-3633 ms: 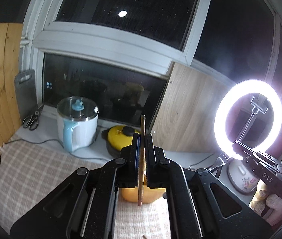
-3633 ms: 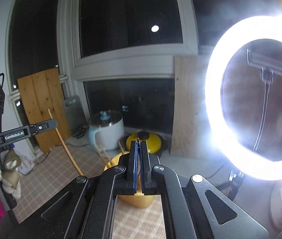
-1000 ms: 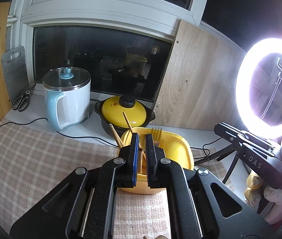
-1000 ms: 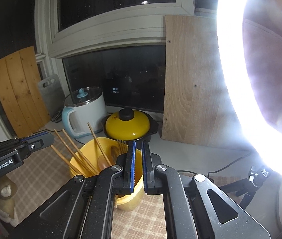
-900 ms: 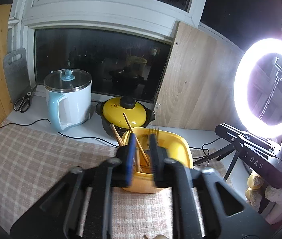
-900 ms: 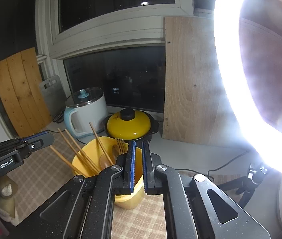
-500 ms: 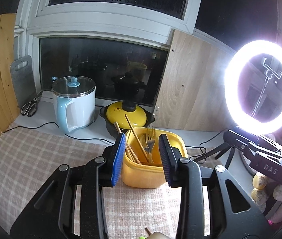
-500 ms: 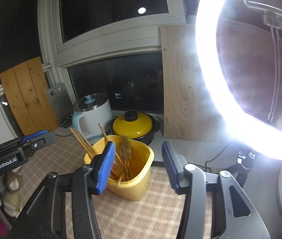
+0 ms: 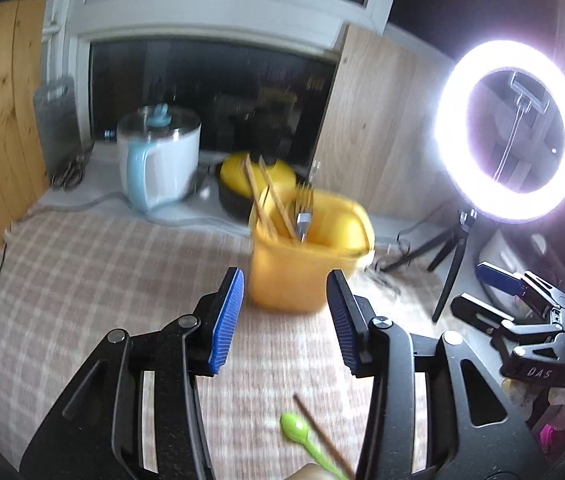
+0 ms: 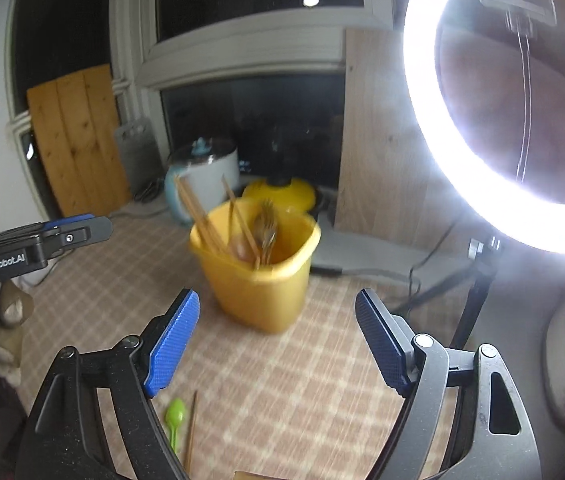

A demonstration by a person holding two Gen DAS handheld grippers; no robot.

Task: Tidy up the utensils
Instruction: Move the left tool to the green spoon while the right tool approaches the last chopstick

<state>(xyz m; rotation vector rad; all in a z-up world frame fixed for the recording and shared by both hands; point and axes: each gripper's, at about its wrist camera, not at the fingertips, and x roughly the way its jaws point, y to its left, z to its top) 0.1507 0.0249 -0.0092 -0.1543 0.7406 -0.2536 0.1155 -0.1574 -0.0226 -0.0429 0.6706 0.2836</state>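
Note:
A yellow utensil bin (image 9: 306, 264) (image 10: 260, 280) stands on the checked cloth. Wooden chopsticks (image 9: 270, 204) (image 10: 202, 216), a fork (image 9: 303, 208) (image 10: 268, 220) and a wooden spoon (image 10: 240, 250) lean inside it. My left gripper (image 9: 286, 316) hangs just in front of the bin, its jaws opening, nothing between them. My right gripper (image 10: 276, 338) sits back from the bin, its jaws opening wide and empty. On the cloth near me lie a green plastic spoon (image 9: 306, 440) (image 10: 174, 420) and a single chopstick (image 9: 322, 432) (image 10: 191, 428).
Behind the bin are a white-and-blue electric kettle (image 9: 158, 160) (image 10: 202, 172) and a yellow-lidded black pot (image 9: 258, 176) (image 10: 278, 192). A lit ring light on a tripod (image 9: 510, 128) (image 10: 494, 100) stands to the right, its cable across the counter. Wood panels lean at left.
Both grippers went from shut to open and drew back from the bin. The chopstick and fork they held now stand in the bin. The green spoon and loose chopstick came into view.

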